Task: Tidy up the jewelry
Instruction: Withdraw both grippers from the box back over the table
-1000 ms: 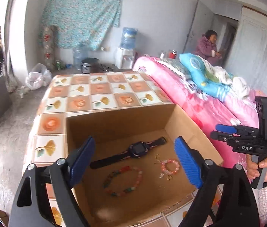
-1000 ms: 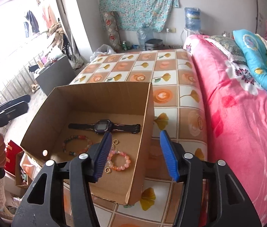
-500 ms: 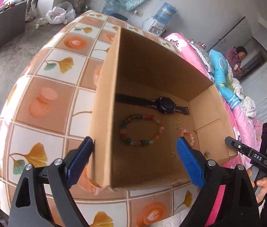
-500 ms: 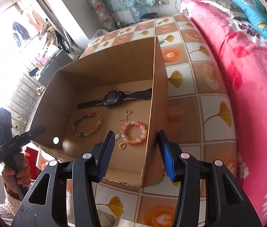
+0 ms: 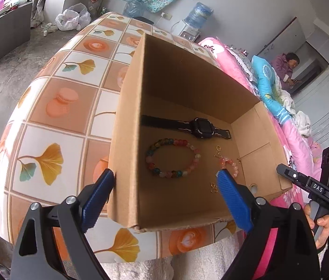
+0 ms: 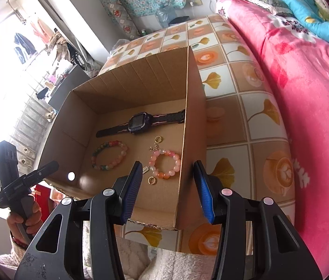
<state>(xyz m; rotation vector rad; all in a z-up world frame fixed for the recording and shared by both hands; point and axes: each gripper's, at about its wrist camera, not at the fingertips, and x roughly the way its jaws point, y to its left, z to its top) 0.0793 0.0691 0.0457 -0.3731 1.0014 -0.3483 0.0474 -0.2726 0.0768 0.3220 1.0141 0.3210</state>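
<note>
Straddling the left wall of the cardboard box [image 5: 127, 140], the left gripper [image 5: 164, 182] is standing wide open: one blue pad is sitting outside the wall and the other inside, over the box floor, neither pressing on anything. The right gripper [image 6: 168, 175] is straddling the opposite wall in the same way, its jaws standing about half open, with clear gaps between both pads and the cardboard, so it is gripping nothing.

The jewelry is lying on the box floor. A dark wristwatch [image 5: 199, 127] is stretching across the far side. Nearer, a multicoloured bead bracket-shaped loop, the multicoloured bracelet [image 5: 172, 158], is lying flat, and just beside it a pink bead bracelet [image 6: 164, 164] is resting close to the right wall. Small gold rings [image 6: 152, 180] and a gold clasp piece are lying loose around the pink one.

The box is sitting on a tablecloth [image 5: 54, 107] printed with ginkgo leaves and macarons. White letters reading "DAS" are showing on the right gripper's body in the left wrist view; other lettering is too small to read.
</note>
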